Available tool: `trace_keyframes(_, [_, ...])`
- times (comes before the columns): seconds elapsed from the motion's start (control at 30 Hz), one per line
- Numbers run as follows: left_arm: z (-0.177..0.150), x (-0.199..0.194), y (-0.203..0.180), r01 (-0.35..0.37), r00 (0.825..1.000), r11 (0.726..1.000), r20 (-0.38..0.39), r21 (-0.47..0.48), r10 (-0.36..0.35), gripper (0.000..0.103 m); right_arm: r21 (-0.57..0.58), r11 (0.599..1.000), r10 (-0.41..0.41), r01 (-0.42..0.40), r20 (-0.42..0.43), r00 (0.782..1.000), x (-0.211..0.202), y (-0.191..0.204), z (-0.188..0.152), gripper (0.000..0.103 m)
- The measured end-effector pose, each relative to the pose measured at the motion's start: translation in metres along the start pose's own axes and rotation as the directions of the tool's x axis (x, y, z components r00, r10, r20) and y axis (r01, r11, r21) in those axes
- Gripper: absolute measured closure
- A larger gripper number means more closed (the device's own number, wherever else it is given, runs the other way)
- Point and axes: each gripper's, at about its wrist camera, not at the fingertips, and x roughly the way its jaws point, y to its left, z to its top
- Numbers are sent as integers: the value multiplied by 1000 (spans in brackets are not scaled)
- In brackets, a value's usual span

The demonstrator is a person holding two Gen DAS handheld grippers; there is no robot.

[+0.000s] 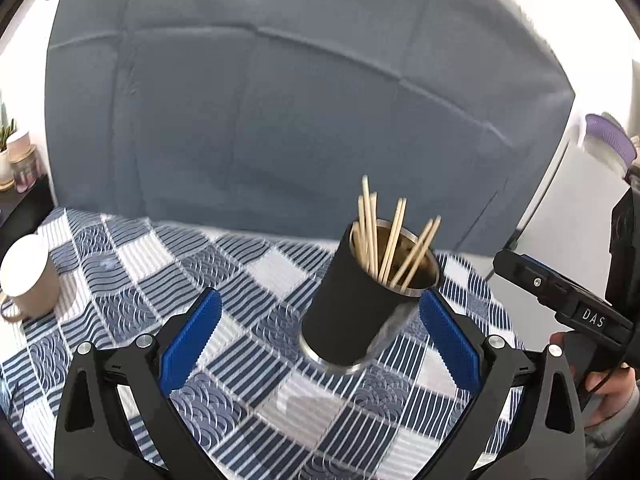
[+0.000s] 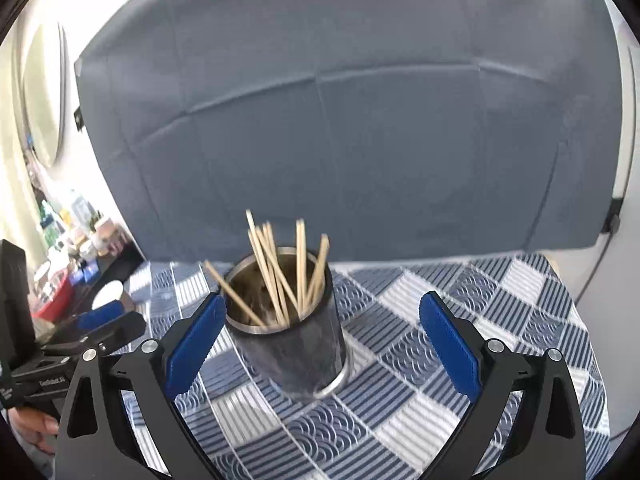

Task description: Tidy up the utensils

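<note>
All the thin wooden chopsticks point(image 2: 280, 276) I can see stand bunched in the black-sleeved steel cup point(image 2: 294, 336) on the blue-and-white checked tablecloth point(image 2: 460, 304), none loose, so I judge it nearly done. My left gripper point(image 1: 320, 344) and right gripper point(image 2: 320, 344) both gape wide, released, grasping nothing, the cup between their blue pads.

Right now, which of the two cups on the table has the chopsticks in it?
The black cup with the steel rim, standing on the checked tablecloth between the tools, holds the chopsticks. The pale mug at the left edge shows none.
</note>
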Motion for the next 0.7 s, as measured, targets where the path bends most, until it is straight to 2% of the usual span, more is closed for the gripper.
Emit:
trace_keyframes(0.2, [-24,-11,-4,-18,999,1000,-45,26,19,6,-10,1000,-25,24,-56,998,-6,3,-25,9])
trace_keyframes(0.3, [-31,-21,-6,-53,998,998,-32,46,54,6,11,999,-33,33,-74,997,-13,3,-34,9])
trace_keyframes(0.4, [-35,-24,-7,-77,995,996,-52,46,80,6,68,997,-34,43,-128,991,-16,-1,-43,9])
trace_keyframes(0.47, [-39,-28,-8,-128,990,990,-48,54,131,6,87,995,-27,41,-154,988,-20,-2,-50,9])
trace_keyframes(0.57, [-47,-38,-10,-173,983,983,-47,66,176,6,56,996,-55,67,-182,982,-31,3,-61,9])
trace_keyframes(0.7, [-55,-55,-18,-182,980,979,-69,92,189,6,56,990,-115,129,-205,972,-51,7,-64,9])
